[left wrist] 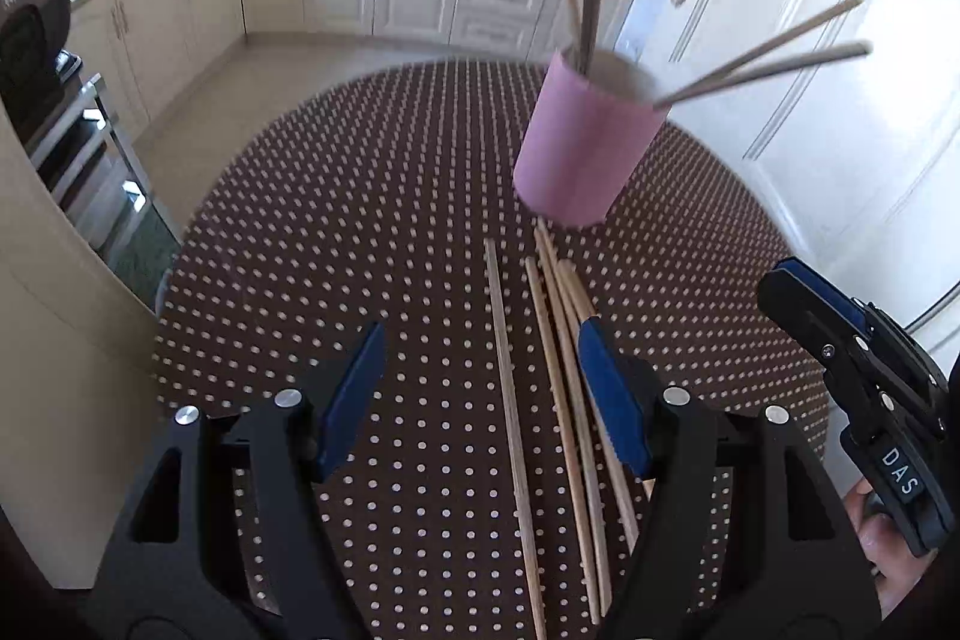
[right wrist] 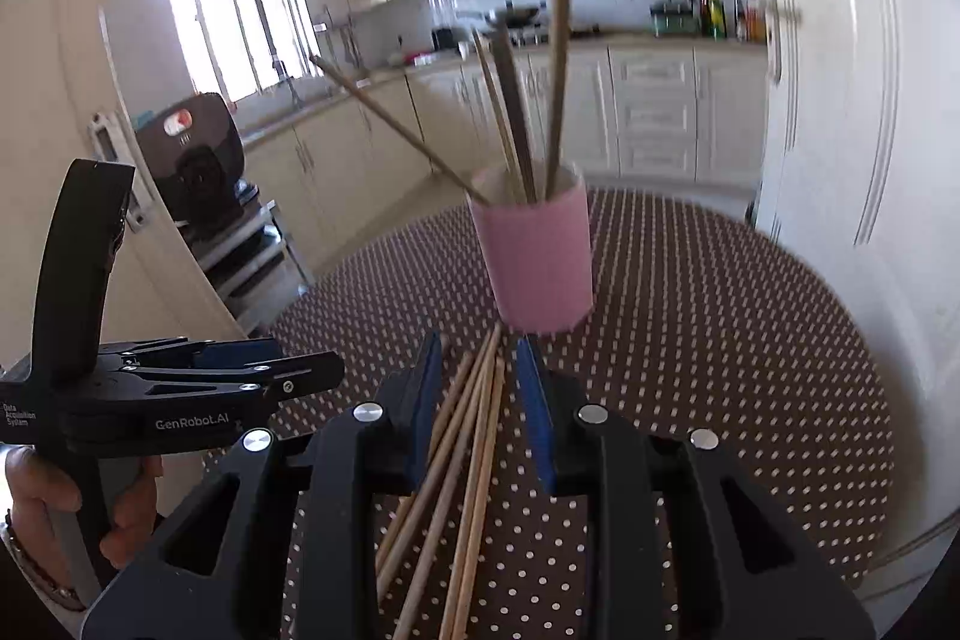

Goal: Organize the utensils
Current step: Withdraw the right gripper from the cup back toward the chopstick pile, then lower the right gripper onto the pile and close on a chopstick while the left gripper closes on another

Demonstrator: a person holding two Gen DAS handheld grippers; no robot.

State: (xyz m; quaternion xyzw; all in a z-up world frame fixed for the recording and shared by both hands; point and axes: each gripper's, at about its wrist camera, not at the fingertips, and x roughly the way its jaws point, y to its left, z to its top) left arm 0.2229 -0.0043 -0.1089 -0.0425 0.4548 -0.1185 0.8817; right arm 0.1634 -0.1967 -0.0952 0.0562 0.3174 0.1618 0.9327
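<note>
The left gripper [left wrist: 480, 394] hangs spread over the loose chopsticks [left wrist: 564, 400] lying on the counter [left wrist: 360, 220]; closing here risks pinching several. The right gripper [right wrist: 477, 400], also spread, straddles the same bundle. The pink cup [right wrist: 534, 262] just beyond looks light and could tip if nudged.
</note>
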